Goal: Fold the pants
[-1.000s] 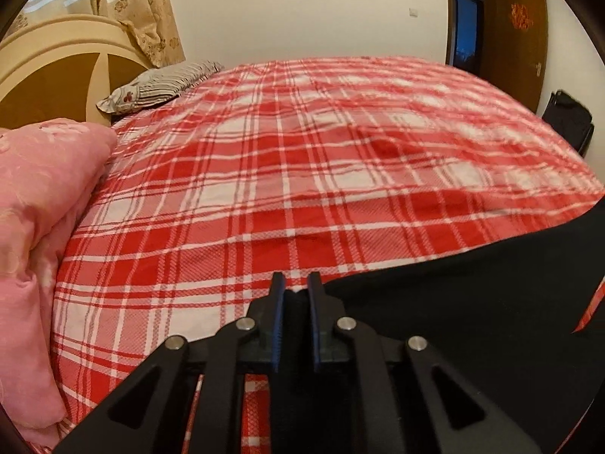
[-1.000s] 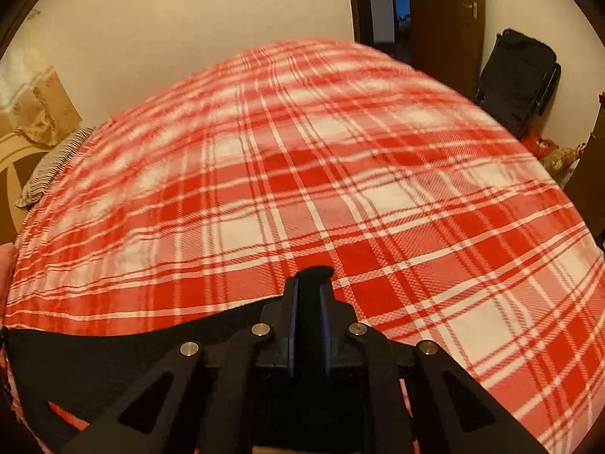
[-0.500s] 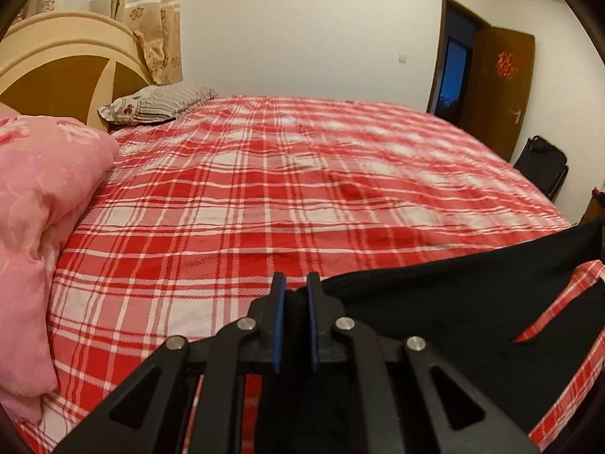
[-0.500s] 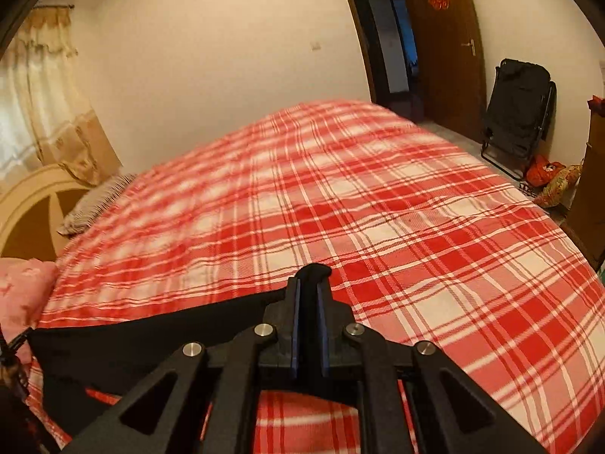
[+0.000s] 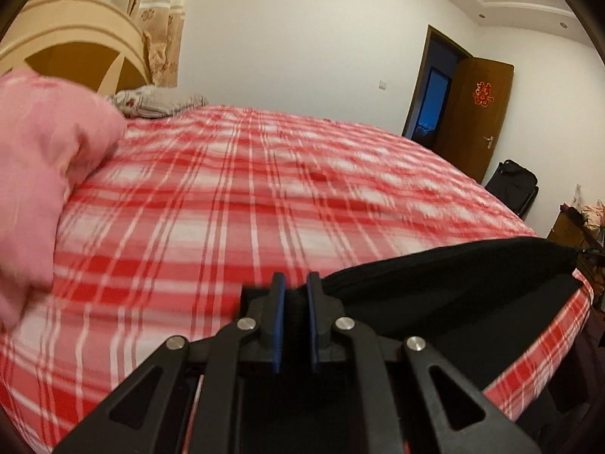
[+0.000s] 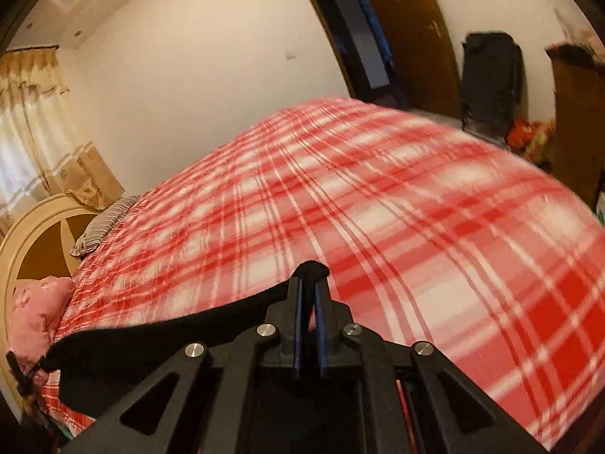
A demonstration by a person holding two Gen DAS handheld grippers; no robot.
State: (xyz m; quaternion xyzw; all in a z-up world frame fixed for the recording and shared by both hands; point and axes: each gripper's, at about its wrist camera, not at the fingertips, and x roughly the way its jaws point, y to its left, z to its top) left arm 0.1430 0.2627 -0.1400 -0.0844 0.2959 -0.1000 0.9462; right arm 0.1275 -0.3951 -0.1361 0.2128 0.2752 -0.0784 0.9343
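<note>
Left gripper [image 5: 295, 283] and right gripper [image 6: 308, 282] each clamped on black pants [image 5: 453, 283], fabric stretched between them above plaid bed [image 5: 264, 196].

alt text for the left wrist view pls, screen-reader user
The left gripper, jaws shut on an edge of black fabric pants, holds them stretched rightward above a bed with a red-and-white plaid sheet. A pink quilt bulges at left near a cream wooden headboard, and a brown wooden door stands open beyond.
</note>
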